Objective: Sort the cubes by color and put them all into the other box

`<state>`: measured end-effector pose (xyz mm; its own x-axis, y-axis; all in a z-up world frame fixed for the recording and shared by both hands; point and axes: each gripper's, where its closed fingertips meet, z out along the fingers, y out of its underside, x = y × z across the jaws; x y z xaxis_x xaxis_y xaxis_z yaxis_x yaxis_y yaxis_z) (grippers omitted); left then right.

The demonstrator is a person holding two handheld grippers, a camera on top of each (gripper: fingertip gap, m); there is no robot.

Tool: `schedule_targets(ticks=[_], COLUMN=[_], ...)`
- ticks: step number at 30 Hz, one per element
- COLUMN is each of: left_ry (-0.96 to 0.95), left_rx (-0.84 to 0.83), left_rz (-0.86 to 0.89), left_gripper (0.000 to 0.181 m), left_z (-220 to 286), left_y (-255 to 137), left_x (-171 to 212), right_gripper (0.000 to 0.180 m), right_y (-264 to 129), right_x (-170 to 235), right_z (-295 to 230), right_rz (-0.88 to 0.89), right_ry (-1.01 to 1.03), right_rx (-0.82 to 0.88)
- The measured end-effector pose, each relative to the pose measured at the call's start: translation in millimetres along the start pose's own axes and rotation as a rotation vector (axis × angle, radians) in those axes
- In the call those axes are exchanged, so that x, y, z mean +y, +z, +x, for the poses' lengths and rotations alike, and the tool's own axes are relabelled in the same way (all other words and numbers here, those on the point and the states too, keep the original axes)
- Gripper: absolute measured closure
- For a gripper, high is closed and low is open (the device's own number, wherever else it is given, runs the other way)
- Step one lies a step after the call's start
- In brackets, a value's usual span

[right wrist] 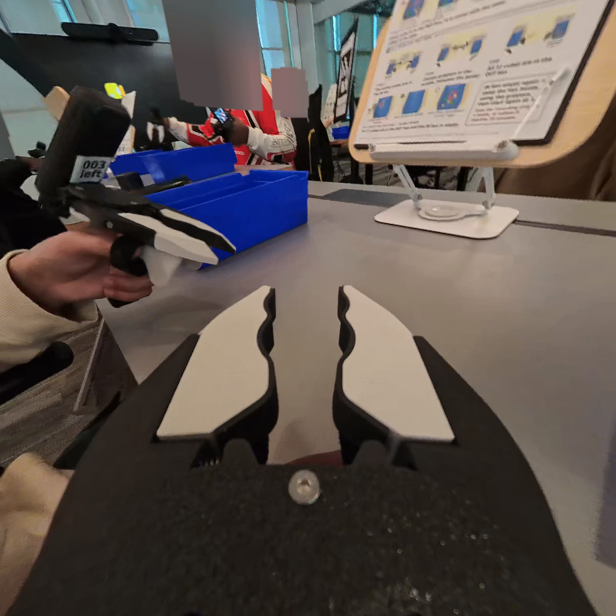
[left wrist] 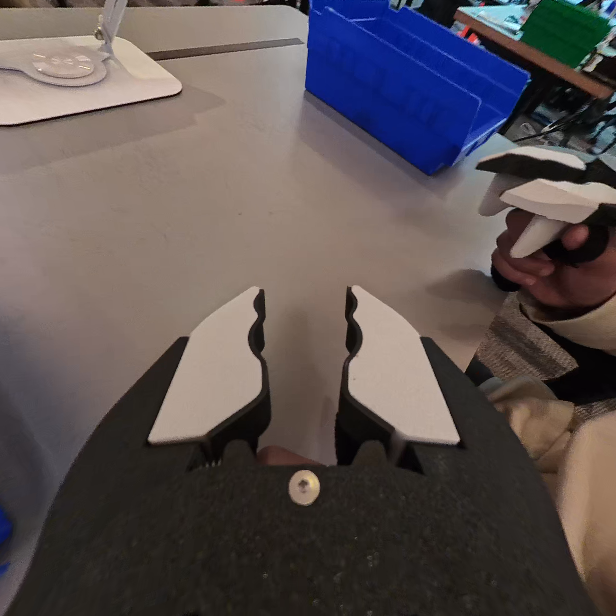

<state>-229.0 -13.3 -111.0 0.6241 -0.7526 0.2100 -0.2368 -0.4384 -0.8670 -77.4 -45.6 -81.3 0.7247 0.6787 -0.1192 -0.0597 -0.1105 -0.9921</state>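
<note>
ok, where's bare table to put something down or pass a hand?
Free: the grey table ahead of the left gripper, bordered by the blue bin and the white stand base. Also the stretch ahead of the right gripper, right of the bin. Crowded: the near edge, where both hands hold the grippers.

**Blue divided box on the grey table**

A blue plastic box (left wrist: 410, 86) stands upright on the grey table (left wrist: 200, 206), near its far edge. Internal partitions split it into long compartments, seen also in the right wrist view (right wrist: 246, 203). What the compartments hold cannot be told. No cubes show in either view.
</note>
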Motion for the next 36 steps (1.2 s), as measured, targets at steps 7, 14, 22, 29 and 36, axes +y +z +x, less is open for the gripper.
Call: schedule_targets(ticks=[7,14,22,29,36], left_ry=[-0.066,-0.043,-0.038,0.007,-0.043], left_rx=[-0.301,-0.902,-0.595,-0.382,-0.382], left_rz=[0.020,-0.225,-0.406,-0.584,-0.515], left_gripper=[0.138,0.128,0.127,0.126,0.157], left_z=[-72.9,-274.2,-318.3,-320.1,-326.2], left_y=[-81.0,-124.6,-41.4,-3.1,5.8], left_x=[-34.6,-35.8,-28.8,-1.6,0.7], right_gripper=[0.147,0.149,0.149,0.149,0.150], right_y=[1.9,5.4,-1.3,-1.1,0.5], right_x=[8.2,7.4,0.4,0.4,1.6], right_z=[-4.3,0.4,4.0,4.4,5.2], right_rz=[-0.023,-0.022,0.037,0.037,0.025], right_ry=[-0.084,-0.041,0.035,0.046,0.053], right_rx=[0.004,-0.019,-0.072,-0.076,-0.072])
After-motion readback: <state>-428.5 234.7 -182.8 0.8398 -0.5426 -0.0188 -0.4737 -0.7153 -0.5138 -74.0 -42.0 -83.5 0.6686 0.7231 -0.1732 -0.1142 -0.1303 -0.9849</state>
